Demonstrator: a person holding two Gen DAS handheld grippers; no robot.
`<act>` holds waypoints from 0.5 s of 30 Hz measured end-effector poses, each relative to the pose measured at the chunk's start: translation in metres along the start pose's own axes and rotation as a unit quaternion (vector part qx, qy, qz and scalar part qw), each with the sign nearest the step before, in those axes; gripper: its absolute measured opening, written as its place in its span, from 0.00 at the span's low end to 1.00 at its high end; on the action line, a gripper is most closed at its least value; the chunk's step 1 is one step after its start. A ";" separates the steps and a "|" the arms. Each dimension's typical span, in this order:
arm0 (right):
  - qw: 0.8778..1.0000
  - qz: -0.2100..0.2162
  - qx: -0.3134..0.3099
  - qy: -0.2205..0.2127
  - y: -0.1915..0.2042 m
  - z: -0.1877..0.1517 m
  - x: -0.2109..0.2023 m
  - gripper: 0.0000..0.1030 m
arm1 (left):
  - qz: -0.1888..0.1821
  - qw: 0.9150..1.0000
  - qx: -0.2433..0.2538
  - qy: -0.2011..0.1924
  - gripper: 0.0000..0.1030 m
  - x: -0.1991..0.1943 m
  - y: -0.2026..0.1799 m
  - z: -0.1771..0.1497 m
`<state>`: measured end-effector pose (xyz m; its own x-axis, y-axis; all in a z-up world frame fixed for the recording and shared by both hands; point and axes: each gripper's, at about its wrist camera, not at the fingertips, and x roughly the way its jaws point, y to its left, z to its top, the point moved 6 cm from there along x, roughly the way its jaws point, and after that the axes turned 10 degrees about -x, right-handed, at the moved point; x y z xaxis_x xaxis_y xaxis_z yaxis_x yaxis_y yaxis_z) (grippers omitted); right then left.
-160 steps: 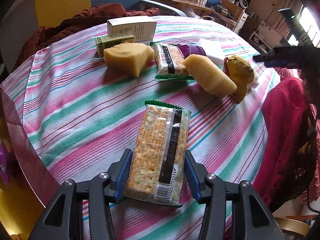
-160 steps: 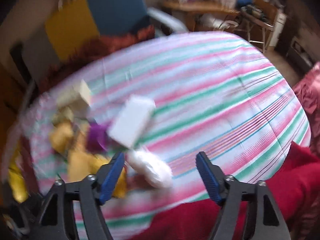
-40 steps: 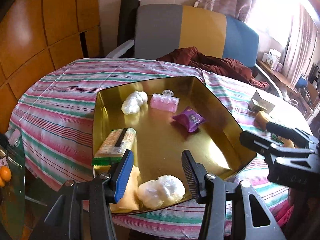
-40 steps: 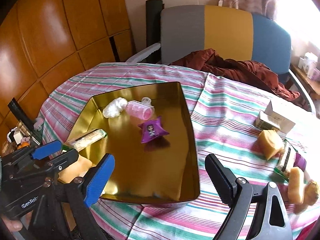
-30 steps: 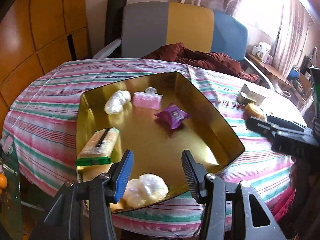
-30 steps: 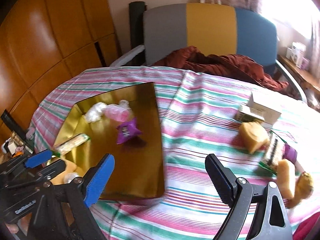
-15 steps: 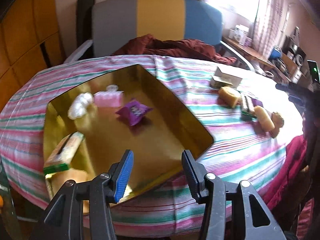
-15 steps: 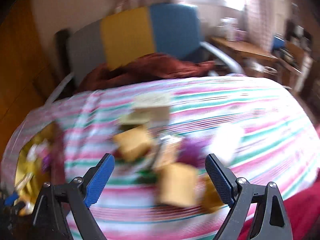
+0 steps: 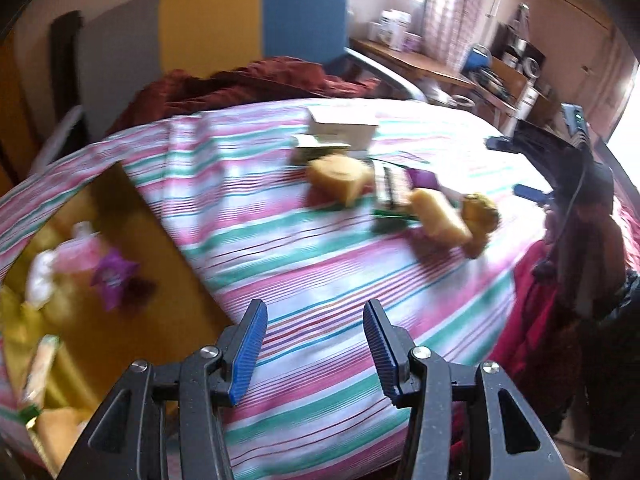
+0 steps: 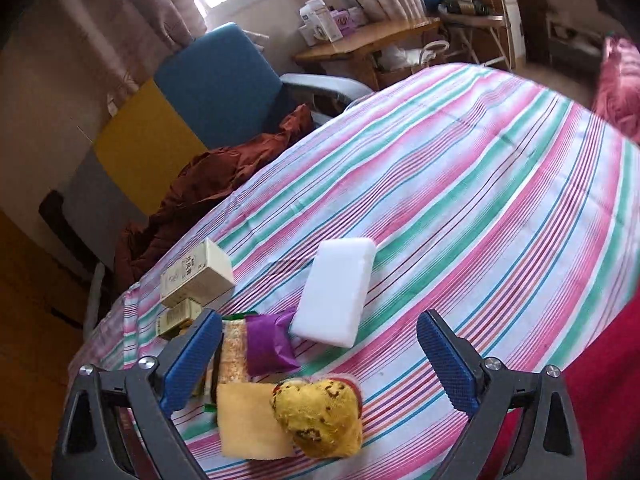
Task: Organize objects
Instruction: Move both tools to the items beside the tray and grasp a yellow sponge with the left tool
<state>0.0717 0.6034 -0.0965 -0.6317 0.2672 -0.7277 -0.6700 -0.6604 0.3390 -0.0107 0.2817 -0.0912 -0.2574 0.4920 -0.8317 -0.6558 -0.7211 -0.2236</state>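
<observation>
Tray (image 9: 132, 216) sits at left of the table (image 9: 320, 272), already holding sorted bits, so it's the drop-off. Left gripper (image 9: 314, 346): jaws apart, empty, over bare cloth beside the tray. Loose pile (image 10: 256, 344) lies right; right gripper (image 10: 320, 360) hovers above it, jaws opening, muffin (image 10: 320, 416) between them, ungripped.

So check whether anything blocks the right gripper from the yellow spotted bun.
Nothing visible does. The right gripper, jaws opening and empty, sits just above the yellow spotted bun. The pale bread slab touches the bun's left side and could crowd that finger.
</observation>
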 end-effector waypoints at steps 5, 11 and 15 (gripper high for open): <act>1.000 0.019 0.007 0.004 0.002 -0.003 0.001 0.96 | -0.053 0.998 0.006 0.037 0.49 0.028 -0.036 0.012; 0.999 0.036 0.014 0.014 0.002 -0.004 0.005 0.96 | -0.113 0.989 -0.021 0.088 0.49 0.068 -0.071 0.025; 0.999 0.045 0.012 0.027 0.004 -0.006 0.010 0.96 | -0.142 0.983 -0.046 0.104 0.49 0.092 -0.087 0.035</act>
<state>0.0648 0.5991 -0.1065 -0.6677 0.1695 -0.7249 -0.6218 -0.6624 0.4178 -0.0026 0.4067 -0.1300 0.0828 0.5760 -0.8132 -0.6116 -0.6149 -0.4978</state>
